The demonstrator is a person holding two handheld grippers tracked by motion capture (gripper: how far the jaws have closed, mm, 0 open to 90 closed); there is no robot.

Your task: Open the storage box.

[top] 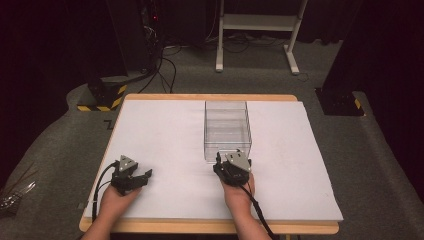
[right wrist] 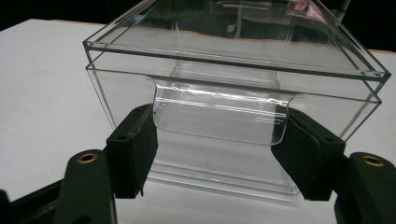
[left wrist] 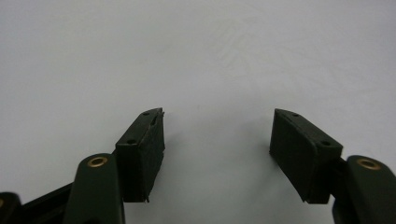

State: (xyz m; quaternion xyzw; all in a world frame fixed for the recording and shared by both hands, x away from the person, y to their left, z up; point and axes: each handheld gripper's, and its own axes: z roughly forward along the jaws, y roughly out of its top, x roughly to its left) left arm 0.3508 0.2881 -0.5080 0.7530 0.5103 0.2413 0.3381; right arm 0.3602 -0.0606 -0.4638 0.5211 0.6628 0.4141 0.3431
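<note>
A clear plastic box stands open-topped on the white table, a little right of the middle. In the right gripper view the clear box has a curved see-through handle on its near wall. My right gripper is at that near wall, and seen up close the right gripper is open, its pads standing either side of the handle. My left gripper rests at the front left, apart from the box. Close up, the left gripper is open over bare white table.
Beyond the table's far edge, a white metal frame stands on grey carpet. A yellow-and-black striped base and dark cables lie at the back left. A black base sits to the back right.
</note>
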